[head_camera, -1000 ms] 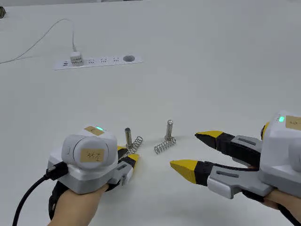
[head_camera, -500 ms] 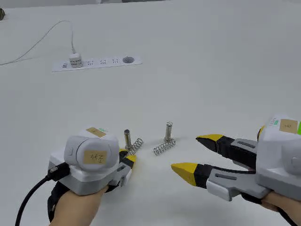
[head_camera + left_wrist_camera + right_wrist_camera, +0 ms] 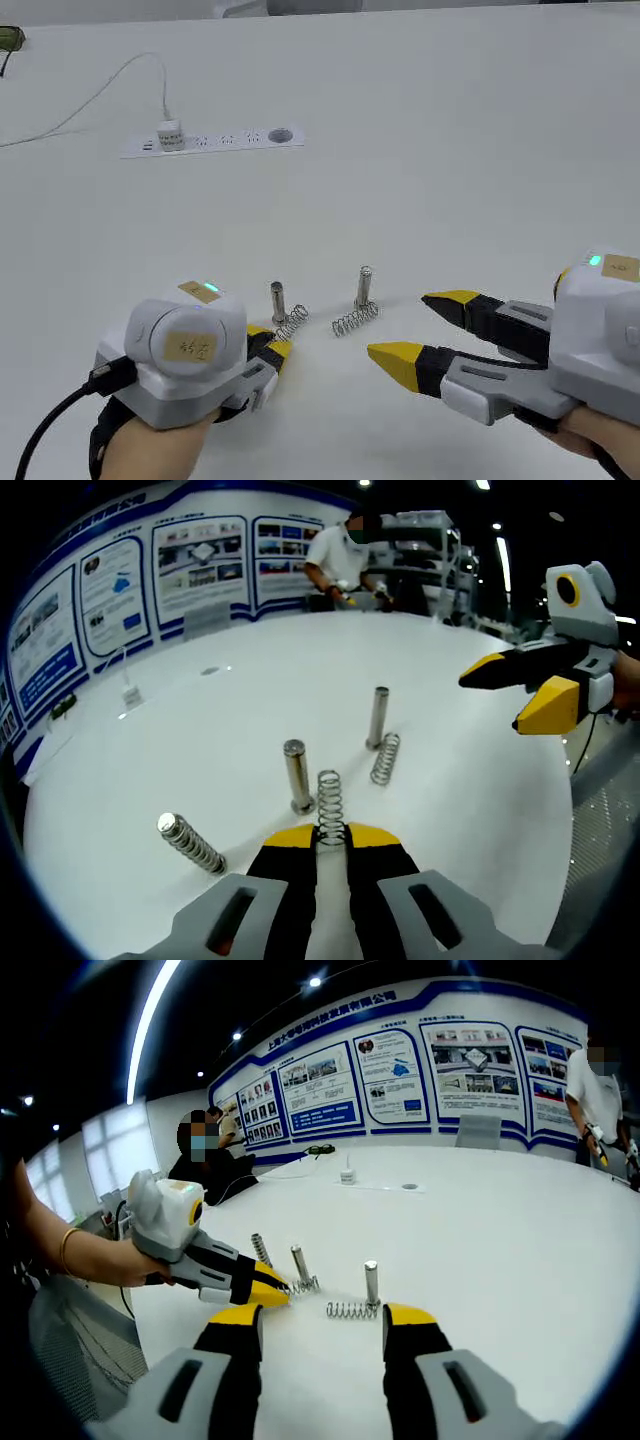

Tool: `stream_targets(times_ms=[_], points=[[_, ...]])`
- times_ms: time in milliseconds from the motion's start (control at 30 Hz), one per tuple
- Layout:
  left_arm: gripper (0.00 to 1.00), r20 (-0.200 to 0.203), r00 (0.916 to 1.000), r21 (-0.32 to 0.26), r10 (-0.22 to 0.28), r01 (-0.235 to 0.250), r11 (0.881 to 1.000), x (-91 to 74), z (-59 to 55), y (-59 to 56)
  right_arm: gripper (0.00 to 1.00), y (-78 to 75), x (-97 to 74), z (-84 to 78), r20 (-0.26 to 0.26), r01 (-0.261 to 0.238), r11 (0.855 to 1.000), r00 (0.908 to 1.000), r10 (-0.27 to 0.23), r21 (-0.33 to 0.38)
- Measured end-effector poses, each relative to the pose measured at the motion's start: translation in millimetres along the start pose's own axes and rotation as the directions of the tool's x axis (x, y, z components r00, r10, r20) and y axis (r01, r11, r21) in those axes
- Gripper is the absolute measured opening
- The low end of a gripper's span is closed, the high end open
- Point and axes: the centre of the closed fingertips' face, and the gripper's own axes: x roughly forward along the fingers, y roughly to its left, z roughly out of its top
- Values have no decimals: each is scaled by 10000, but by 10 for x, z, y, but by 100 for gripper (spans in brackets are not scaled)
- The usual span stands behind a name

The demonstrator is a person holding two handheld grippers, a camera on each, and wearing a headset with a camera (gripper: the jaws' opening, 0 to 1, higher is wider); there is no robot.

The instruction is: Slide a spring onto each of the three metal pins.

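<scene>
Jaws of left gripper [image 3: 330, 833] pinch spring [image 3: 329, 795] pointing forward beside pin [image 3: 296, 775]; right gripper [image 3: 322, 1318] gapes.

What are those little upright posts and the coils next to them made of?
The pins look like polished steel or a similar metal: silvery, with bright highlights down the shaft. The springs seem to be thin coiled metal wire with the same grey shine. Exact alloy cannot be told.

- A tan sticker [image 3: 189, 347] on the left gripper [image 3: 272, 340] has scribbled marks that I cannot read.
- A second tan sticker [image 3: 622, 266] on the right gripper [image 3: 398, 323] is cut off.
- The wall boards [image 3: 420, 1060] have print too small to read.
</scene>
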Motion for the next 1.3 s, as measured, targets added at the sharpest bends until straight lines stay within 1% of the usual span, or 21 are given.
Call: stream_targets(times_ms=[100, 200, 267, 333, 367, 400, 500, 533, 633, 733, 833, 900, 967, 1000, 1067, 1133, 1233, 1300], points=[[10, 172, 9998, -125, -68, 70, 9999, -64, 34, -17, 48, 22, 9, 38, 131, -68, 9998, 9999, 66, 191], [10, 616, 9978, -435, -235, 262, 9987, -149, 119, -52, 47, 53, 28, 75, 152, -168, 9994, 9998, 163, 306], [10, 764, 9967, -517, -270, 310, 9982, -200, 145, -66, 47, 75, 39, 107, 205, -213, 9994, 9996, 207, 288], [10, 989, 9943, -670, -410, 477, 9966, -253, 176, -99, 46, 103, 62, 148, 290, -345, 9981, 9990, 331, 510], [10, 1183, 9914, -929, -567, 679, 9934, -283, 203, -135, 46, 120, 75, 172, 344, -428, 9968, 9986, 406, 672], [10, 1322, 9892, -1126, -632, 783, 9906, -302, 222, -149, 45, 123, 84, 185, 374, -446, 9959, 9984, 418, 781], [10, 1529, 9851, -1335, -794, 1002, 9860, -371, 233, -179, 44, 161, 114, 243, 503, -601, 9916, 9972, 546, 1144], [10, 1627, 9827, -1472, -890, 1133, 9826, -391, 240, -194, 44, 176, 131, 260, 533, -653, 9901, 9968, 591, 1245], [10, 1796, 9792, -1559, -945, 1232, 9800, -444, 248, -218, 42, 240, 169, 301, 655, -925, 9821, 9944, 827, 1639], [10, 2107, 9719, -1739, -1047, 1426, 9744, -489, 278, -237, 39, 293, 206, 324, 686, -1093, 9770, 9928, 982, 1829], [10, 2280, 9677, -1669, -1072, 1474, 9749, -533, 297, -260, 39, 345, 247, 334, 690, -1263, 9708, 9910, 1145, 2037], [10, 2404, 9647, -1631, -1078, 1496, 9752, -562, 312, -270, 38, 377, 278, 332, 673, -1364, 9620, 9900, 1238, 2366], [10, 2636, 9588, -1680, -1061, 1539, 9737, -593, 345, -273, 36, 403, 311, 345, 815, -1524, 9466, 9876, 1345, 2842], [10, 2704, 9571, -1716, -1040, 1542, 9730, -602, 354, -272, 36, 424, 319, 359, 895, -1609, 9392, 9861, 1400, 3033], [10, 2825, 9540, -1704, -1008, 1533, 9734, -623, 371, -273, 35, 443, 343, 369, 953, -1675, 9343, 9849, 1444, 3147], [10, 2949, 9499, -1713, -1032, 1588, 9723, -643, 386, -280, 33, 466, 375, 377, 987, -1763, 9241, 9835, 1514, 3392], [10, 3138, 9438, -1726, -1035, 1639, 9713, -678, 405, -286, 32, 502, 407, 392, 1022, -1851, 9149, 9820, 1587, 3587], [10, 3332, 9372, -1838, -1032, 1719, 9678, -706, 426, -287, 30, 519, 429, 388, 1009, -1885, 9103, 9815, 1624, 3685]])
